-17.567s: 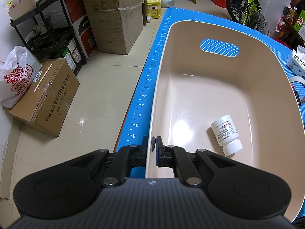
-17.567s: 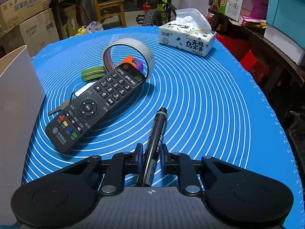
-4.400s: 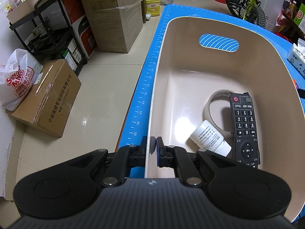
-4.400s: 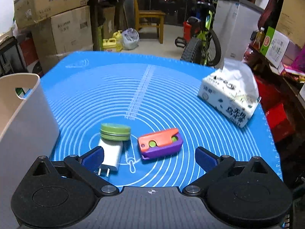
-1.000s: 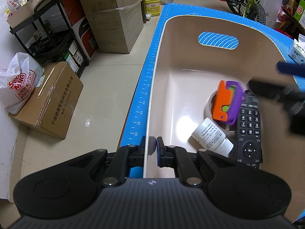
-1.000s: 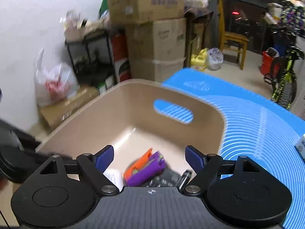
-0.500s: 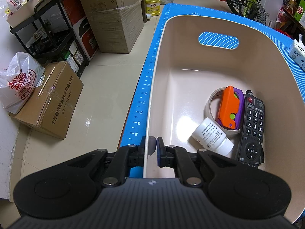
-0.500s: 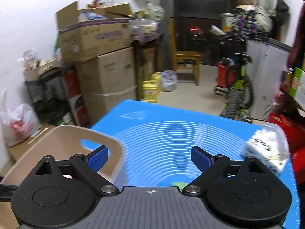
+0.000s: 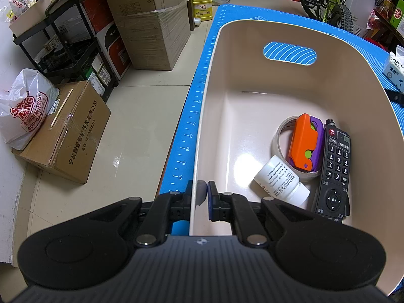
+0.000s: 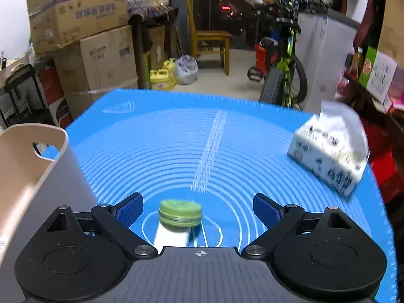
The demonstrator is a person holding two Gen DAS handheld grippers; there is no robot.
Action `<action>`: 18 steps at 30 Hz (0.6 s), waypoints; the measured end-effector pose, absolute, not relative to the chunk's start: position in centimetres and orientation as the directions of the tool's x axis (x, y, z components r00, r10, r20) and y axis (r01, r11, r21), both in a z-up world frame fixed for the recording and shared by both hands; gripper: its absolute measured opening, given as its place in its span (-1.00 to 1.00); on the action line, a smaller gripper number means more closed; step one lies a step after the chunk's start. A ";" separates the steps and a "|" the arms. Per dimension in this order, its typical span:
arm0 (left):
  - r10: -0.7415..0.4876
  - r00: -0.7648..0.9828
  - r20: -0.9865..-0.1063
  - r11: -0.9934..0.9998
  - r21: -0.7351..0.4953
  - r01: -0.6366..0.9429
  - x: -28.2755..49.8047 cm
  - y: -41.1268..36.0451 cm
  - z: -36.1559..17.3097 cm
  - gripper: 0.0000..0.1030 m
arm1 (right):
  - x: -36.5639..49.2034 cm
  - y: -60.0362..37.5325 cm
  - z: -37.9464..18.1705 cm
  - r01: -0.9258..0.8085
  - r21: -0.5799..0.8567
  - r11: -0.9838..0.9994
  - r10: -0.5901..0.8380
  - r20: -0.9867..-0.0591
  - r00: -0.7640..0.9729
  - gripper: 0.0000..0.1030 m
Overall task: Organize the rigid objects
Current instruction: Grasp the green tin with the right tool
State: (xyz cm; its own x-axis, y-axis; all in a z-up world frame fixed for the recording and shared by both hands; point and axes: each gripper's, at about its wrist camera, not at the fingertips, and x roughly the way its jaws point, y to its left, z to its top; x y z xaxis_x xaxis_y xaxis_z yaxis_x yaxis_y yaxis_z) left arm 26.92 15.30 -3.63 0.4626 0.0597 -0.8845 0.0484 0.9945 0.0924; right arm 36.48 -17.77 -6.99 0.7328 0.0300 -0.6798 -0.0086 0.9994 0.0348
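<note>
Beige tub (image 9: pixel 252 58) sits on the blue mat (image 10: pixel 176 139), left gripper (image 9: pixel 203 193) clamped on its rim. Inside: remote (image 9: pixel 335 166), tape roll (image 9: pixel 279 139), orange-purple toy (image 9: pixel 303 141), pill bottle (image 9: pixel 277 176). Right gripper (image 10: pixel 198 209) just opened wide, empty, over the green tin (image 10: pixel 180 213) and white charger (image 10: pixel 171 236).

The left gripper (image 9: pixel 203 197) clamps the beige bin (image 9: pixel 199 136) rim, remote (image 9: pixel 334 169) inside.

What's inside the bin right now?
In the bin: tape roll, an orange-purple toy lying on it, a white bottle and a remote. The marker dropped in earlier isn't visible; possibly hidden under the remote.
</note>
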 end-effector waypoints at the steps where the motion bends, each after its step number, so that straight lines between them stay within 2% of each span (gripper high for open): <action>1: 0.060 0.463 -0.884 0.994 0.093 0.049 26.9 15.3 -3.6 -0.78 | 36.7 -17.9 -7.5 0.000 0.044 0.999 0.030 -0.684 0.728 0.83; 13: 0.062 0.463 -0.884 0.994 0.096 0.050 26.7 15.5 -3.7 -0.78 | 39.2 -16.1 -11.1 0.009 0.045 0.999 0.026 -0.718 0.696 0.83; 18: 0.065 0.463 -0.884 0.994 0.100 0.050 26.7 15.4 -3.7 -0.78 | 39.9 -15.0 -12.0 -0.005 0.048 0.999 0.039 -0.738 0.674 0.75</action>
State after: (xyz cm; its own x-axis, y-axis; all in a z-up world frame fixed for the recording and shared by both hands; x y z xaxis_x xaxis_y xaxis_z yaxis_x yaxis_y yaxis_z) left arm 26.70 15.43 -3.70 0.4629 0.0651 -0.8840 0.0504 0.9938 0.0995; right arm 39.92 -15.01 -11.99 0.6737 0.0388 -0.7379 -0.0045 0.9988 0.0484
